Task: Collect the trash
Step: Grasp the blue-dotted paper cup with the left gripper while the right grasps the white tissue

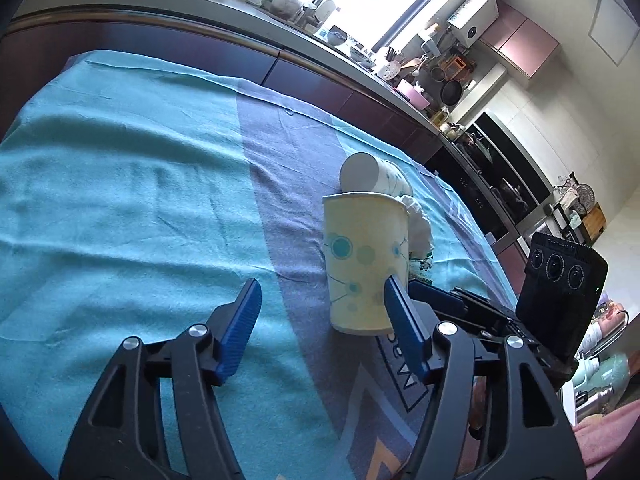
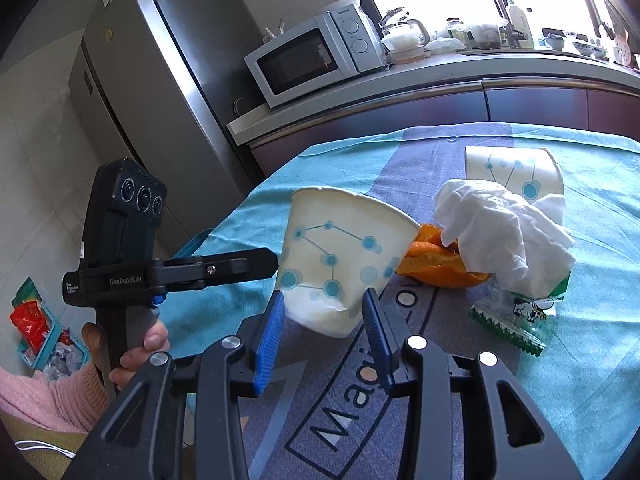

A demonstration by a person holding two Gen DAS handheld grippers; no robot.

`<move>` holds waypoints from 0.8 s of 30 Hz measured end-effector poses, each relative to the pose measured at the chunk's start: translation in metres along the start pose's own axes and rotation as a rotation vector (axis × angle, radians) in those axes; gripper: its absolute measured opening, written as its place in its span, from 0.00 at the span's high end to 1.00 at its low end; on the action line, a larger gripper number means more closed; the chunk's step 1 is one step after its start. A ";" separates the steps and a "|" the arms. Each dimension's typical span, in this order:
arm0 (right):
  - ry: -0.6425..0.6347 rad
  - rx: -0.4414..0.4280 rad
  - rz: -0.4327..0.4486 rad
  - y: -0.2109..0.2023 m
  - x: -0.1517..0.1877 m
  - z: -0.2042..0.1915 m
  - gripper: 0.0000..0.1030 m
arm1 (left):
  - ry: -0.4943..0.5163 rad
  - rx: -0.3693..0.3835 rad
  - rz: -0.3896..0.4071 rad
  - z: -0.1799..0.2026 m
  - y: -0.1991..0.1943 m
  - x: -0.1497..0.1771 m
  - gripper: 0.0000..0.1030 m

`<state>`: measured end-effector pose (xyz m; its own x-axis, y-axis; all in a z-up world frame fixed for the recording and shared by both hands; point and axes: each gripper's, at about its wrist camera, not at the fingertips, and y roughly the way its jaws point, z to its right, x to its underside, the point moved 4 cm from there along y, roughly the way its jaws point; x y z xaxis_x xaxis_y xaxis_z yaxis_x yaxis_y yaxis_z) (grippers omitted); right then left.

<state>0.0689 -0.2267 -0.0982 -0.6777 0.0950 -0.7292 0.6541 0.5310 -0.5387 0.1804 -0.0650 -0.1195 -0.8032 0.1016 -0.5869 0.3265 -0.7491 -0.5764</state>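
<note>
A paper cup with blue dots (image 2: 336, 264) is held tilted just above the cloth-covered table (image 2: 600, 380). My right gripper (image 2: 324, 320) is shut on its base, which is dented. The same cup (image 1: 364, 256) shows in the left wrist view. My left gripper (image 1: 320, 304) is open beside the cup, its right finger at the cup's side. A second paper cup (image 2: 516, 172) lies on its side behind a crumpled white tissue (image 2: 504, 232). An orange peel (image 2: 436, 264) and a clear green-edged wrapper (image 2: 516, 316) lie by the tissue.
A blue bin with red trash (image 2: 44, 332) stands on the floor at the left. A fridge (image 2: 160, 80), a microwave (image 2: 312, 56) and a cluttered counter (image 1: 360, 52) stand behind the table.
</note>
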 end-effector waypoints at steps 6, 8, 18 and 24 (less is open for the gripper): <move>0.007 -0.008 0.007 -0.003 0.001 0.004 0.63 | 0.027 0.033 -0.032 0.016 0.020 -0.005 0.37; 0.006 -0.015 0.005 -0.003 0.001 0.003 0.63 | 0.048 0.040 -0.044 0.023 0.025 -0.004 0.37; -0.008 0.083 0.066 -0.024 -0.007 0.018 0.63 | 0.046 0.043 -0.059 0.026 0.031 -0.003 0.56; -0.014 0.267 0.156 -0.041 -0.027 0.045 0.60 | 0.045 0.035 -0.035 0.025 0.021 -0.002 0.57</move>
<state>0.0754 -0.2885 -0.0758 -0.5587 0.1457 -0.8164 0.8163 0.2708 -0.5103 0.1763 -0.0974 -0.1167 -0.7904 0.1569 -0.5922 0.2801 -0.7671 -0.5771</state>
